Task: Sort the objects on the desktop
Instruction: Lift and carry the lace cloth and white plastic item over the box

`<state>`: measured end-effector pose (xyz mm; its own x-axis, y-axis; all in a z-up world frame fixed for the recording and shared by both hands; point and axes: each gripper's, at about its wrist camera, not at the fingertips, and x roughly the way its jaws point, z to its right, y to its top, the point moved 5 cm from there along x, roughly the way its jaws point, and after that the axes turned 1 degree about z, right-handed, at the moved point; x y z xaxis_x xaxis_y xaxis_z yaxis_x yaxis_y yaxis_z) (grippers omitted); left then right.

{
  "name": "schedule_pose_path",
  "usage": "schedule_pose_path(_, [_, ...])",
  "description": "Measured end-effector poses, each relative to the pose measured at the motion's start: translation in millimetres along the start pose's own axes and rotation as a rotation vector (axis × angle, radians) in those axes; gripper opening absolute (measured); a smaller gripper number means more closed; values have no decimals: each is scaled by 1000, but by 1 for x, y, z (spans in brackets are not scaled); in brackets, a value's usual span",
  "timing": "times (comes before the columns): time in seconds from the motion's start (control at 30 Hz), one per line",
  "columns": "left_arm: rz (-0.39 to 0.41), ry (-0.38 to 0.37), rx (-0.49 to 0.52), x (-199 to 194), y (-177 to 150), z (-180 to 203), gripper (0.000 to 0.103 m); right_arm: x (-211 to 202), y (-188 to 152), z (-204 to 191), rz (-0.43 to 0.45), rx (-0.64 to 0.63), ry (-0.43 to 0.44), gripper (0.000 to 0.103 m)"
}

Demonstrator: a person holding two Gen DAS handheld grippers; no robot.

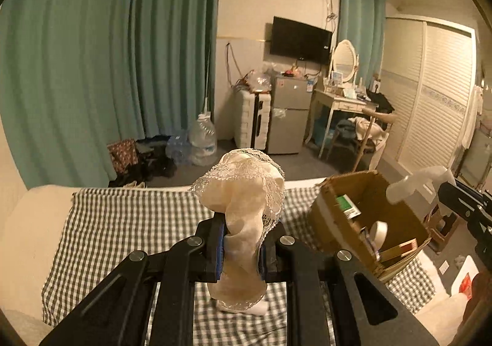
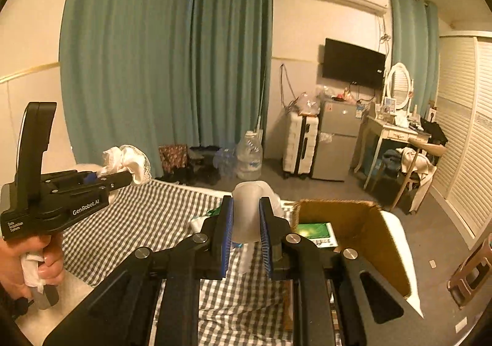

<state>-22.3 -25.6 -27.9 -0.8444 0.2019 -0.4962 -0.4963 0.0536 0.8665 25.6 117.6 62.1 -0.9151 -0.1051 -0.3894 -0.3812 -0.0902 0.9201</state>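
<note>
While our left gripper [image 1: 239, 249] pinches the lace cloth [image 1: 246, 192] and our right gripper [image 2: 246, 241] clamps the frosted bottle [image 2: 246, 213], we should lower each steadily into the cardboard box [image 2: 369, 229].

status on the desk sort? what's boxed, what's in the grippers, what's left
Done: the cardboard box already holds a green packet, a tape roll and some flat items. In hand: the left gripper is shut on a lace-trimmed cloth; the right gripper is shut on a frosted spray bottle; both are above the checked cloth. Left: neither is in the box yet; other leftovers are hard to tell.
</note>
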Motion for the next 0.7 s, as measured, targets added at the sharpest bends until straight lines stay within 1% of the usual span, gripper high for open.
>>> schedule_pose_path(0.17, [25, -24, 28, -12, 13, 33, 17, -20, 8, 25, 38, 9, -37, 16])
schedule_pose_path(0.37, [29, -58, 39, -17, 20, 67, 17, -41, 10, 53, 70, 28, -77, 16])
schedule_pose_path(0.7, [1, -143, 71, 0, 17, 133, 17, -61, 5, 101, 100, 56, -134, 16])
